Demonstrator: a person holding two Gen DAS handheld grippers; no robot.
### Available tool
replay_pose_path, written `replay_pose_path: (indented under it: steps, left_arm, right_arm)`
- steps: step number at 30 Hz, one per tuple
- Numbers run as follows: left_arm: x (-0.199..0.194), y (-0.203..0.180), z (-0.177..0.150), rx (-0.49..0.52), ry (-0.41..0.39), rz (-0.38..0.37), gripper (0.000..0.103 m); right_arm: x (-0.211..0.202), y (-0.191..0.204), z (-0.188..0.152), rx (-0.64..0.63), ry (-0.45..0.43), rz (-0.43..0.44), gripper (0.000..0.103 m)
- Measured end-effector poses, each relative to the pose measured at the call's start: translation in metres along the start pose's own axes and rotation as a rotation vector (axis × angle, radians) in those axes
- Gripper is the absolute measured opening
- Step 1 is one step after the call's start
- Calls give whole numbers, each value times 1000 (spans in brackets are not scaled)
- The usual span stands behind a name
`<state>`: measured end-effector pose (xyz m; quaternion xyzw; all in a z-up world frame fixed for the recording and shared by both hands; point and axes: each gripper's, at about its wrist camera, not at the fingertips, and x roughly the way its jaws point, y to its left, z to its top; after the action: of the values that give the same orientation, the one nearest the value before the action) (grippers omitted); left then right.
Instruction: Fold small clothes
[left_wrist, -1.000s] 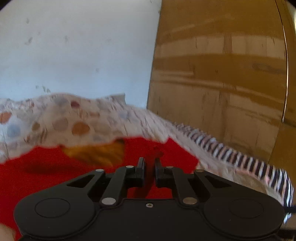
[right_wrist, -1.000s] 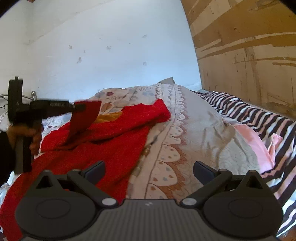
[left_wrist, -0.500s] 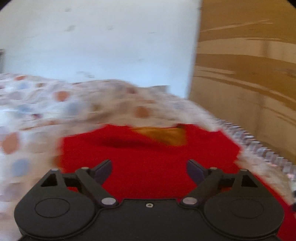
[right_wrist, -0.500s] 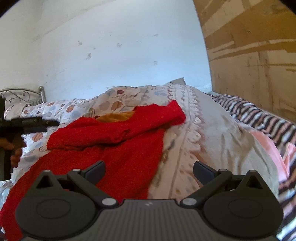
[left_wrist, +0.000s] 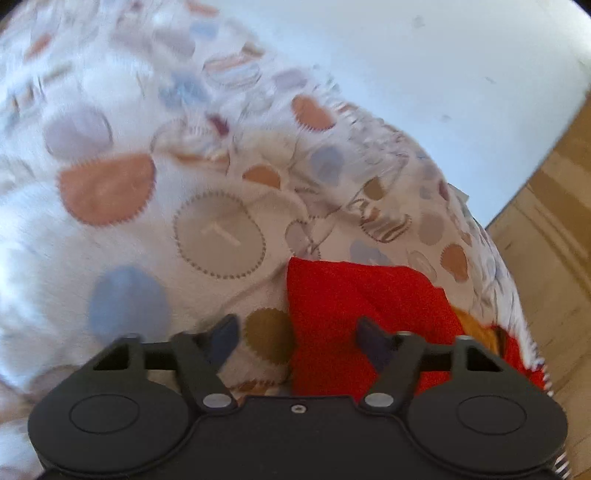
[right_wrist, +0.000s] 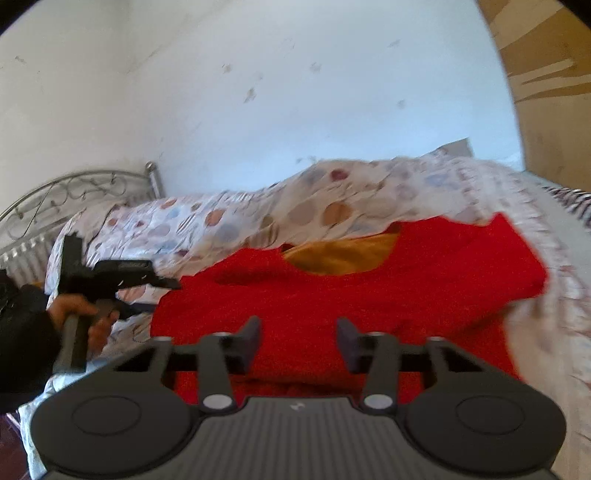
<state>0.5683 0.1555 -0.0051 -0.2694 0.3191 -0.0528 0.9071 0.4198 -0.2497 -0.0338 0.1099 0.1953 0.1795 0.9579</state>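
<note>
On the bed (right_wrist: 546, 369), red garment (right_wrist: 369, 295) blurred, mustard lining (right_wrist: 340, 254) half hidden, left gripper (left_wrist: 295, 336) and right gripper (right_wrist: 297, 339) fingers just narrowing, half-apart, gripping nothing, no legible writing

Red garment (right_wrist: 369, 295) with mustard-orange lining (right_wrist: 340, 254) at the neck, on a white bedspread (left_wrist: 221, 184) dotted orange, blue, grey and olive; beyond the bedspread, white wall (right_wrist: 295, 92); black grippers.

Left tongs (left_wrist: 297, 338), closing but empty, hover above red garment (left_wrist: 354, 295) on spotted bedspread (left_wrist: 218, 236)
</note>
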Motion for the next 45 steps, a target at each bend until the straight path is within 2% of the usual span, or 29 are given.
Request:
replay_pose_path:
  steps: [1,2,3,5,7,8,10,11,13,14,15,16,17,18,22,23,25,27,29,31,35,36,38,39,40,42,45]
  left_arm:
    - [4,-2,4,2,1,-26,35]
    - [6,-7,5,20,5,-56,19]
    - [7,-14,5,50,-7,-64,16]
    - [0,-29,5,159,-80,-78,12]
    - [-17,-47,-3,334,-233,-111,10]
    - [-19,-54,-6,402,-266,-99,10]
    - [-10,-62,-11,483,-235,10,11]
    - [-5,-61,-12,481,-201,42,11]
    - [1,-57,-15,438,-158,92,17]
    - [1,-53,-14,408,-148,91,29]
    - [-2,-49,-14,370,-142,82,46]
    - [-7,-43,-14,337,-132,66,56]
    - [-11,-37,-14,301,-128,45,73]
    - [-17,-30,-15,270,-125,17,76]
    - [-29,-5,-19,201,-31,-79,76]
    - [-29,1,-22,193,5,-91,74]
    - [-29,7,-28,183,55,-111,61]
    - [-30,8,-31,176,89,-142,27]
    - [-33,3,-31,169,123,-132,14]
    - [-40,-8,-29,163,126,-81,11]
    - [-37,-26,-25,80,184,105,10]
    - [-33,-30,-25,105,201,135,11]
    - [-28,-37,-27,133,206,163,16]
    - [-30,-39,-29,133,197,162,25]
    - [-34,-40,-30,135,190,167,31]
    - [-46,-41,-36,141,179,185,56]
    - [-73,-42,-49,191,153,176,71]
  right_arm:
    - [9,-1,-2,3,28,-9,27]
    - [17,-3,-6,9,62,-15,26]
    - [24,-5,-11,12,91,-20,26]
    - [27,-7,-17,20,94,-15,26]
    - [25,-7,-17,19,92,-13,26]
    - [25,-7,-18,17,93,-14,26]
    - [24,-6,-19,13,94,-15,26]
    - [24,-6,-19,11,94,-17,26]
    - [25,-5,-19,8,93,-20,26]
    - [25,-5,-19,9,93,-19,27]
    - [24,-6,-19,12,91,-18,27]
    - [26,-6,-18,15,91,-17,27]
    - [26,-7,-18,18,90,-15,27]
    - [26,-7,-18,21,89,-14,27]
    - [25,-6,-18,19,86,-15,28]
    - [25,-6,-18,17,85,-18,28]
    - [25,-5,-19,12,83,-20,28]
    - [25,-5,-19,12,83,-20,28]
    - [24,-5,-19,12,83,-20,28]
    - [25,-5,-20,10,82,-21,29]
    - [25,0,-20,-18,86,-43,30]
    - [25,1,-19,-24,88,-48,32]
    - [17,4,-16,-32,81,-52,53]
    - [9,5,-14,-36,67,-57,80]
    - [-1,6,-12,-39,41,-59,92]
    - [-27,6,-11,-39,-9,-50,93]
    - [-63,5,-15,-56,-43,-58,101]
